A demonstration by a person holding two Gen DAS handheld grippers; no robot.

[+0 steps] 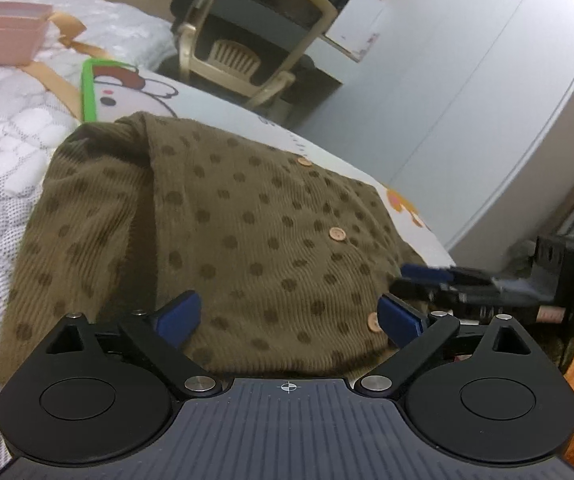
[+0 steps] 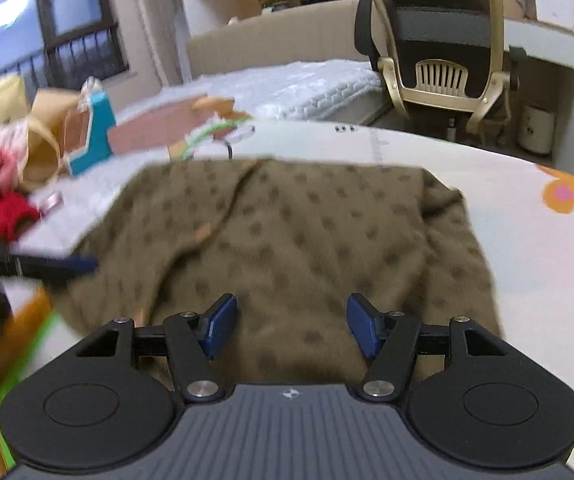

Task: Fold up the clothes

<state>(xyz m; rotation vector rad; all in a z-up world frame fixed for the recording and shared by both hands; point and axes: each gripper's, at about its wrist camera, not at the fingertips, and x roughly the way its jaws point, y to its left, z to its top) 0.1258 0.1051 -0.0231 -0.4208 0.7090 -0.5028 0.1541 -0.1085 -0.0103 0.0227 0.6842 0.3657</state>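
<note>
both of my grippers sit low over the olive dotted cardigan [image 1: 223, 216], nothing between the blue pads. left gripper [image 1: 289, 318]: jaws spread wide, empty, hovering at the garment's near hem. right gripper [image 2: 291, 326]: jaws also apart, empty, over the near edge of the same cloth; it also shows at the right side of the left wrist view, just off the cardigan's right edge. cardigan lies folded into a rough rectangle on the bed [image 1: 3, 184], button placket up, wooden buttons [image 1: 337, 234] in a line toward the far corner, one panel lapped over the left side. far part of it rests on a cartoon-print white mat [image 2: 519, 208] with a green border. pink box [image 1: 5, 34] on the quilt far left. office chair [image 2: 443, 40] beyond the bed. right wrist view is motion-blurred.
</note>
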